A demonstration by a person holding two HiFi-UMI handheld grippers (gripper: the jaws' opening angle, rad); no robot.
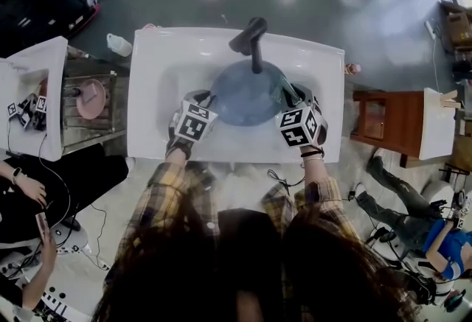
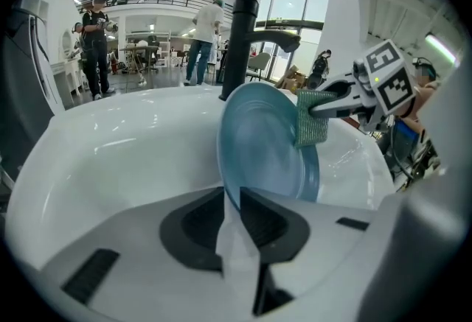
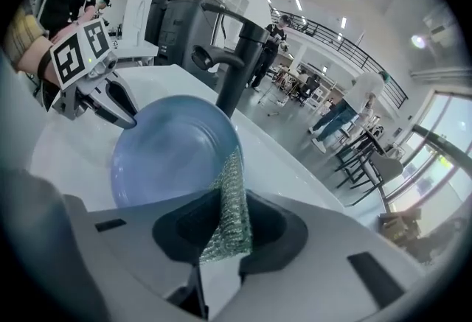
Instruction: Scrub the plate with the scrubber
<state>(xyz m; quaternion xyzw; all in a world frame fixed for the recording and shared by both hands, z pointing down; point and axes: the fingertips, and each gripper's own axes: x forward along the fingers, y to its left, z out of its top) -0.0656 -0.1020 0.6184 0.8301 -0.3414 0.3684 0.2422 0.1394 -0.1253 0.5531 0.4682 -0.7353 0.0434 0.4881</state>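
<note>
Head view: the plate [image 1: 243, 96] sits in the sink [image 1: 155, 63]. Left gripper view: the left gripper [image 2: 232, 195] pinches its near rim, holding it tilted, probably to steady it for scrubbing. Right gripper view: the right gripper [image 3: 221, 236] clamps the scrubber [image 3: 230, 191], whose tip is at the rim just ahead.

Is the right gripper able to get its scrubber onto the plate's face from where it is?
Probably yes. The right gripper, jaws shut on the scrubber, is at the plate's rim. The left gripper holds the plate tilted over the sink, its face bare and nothing in between.
</note>
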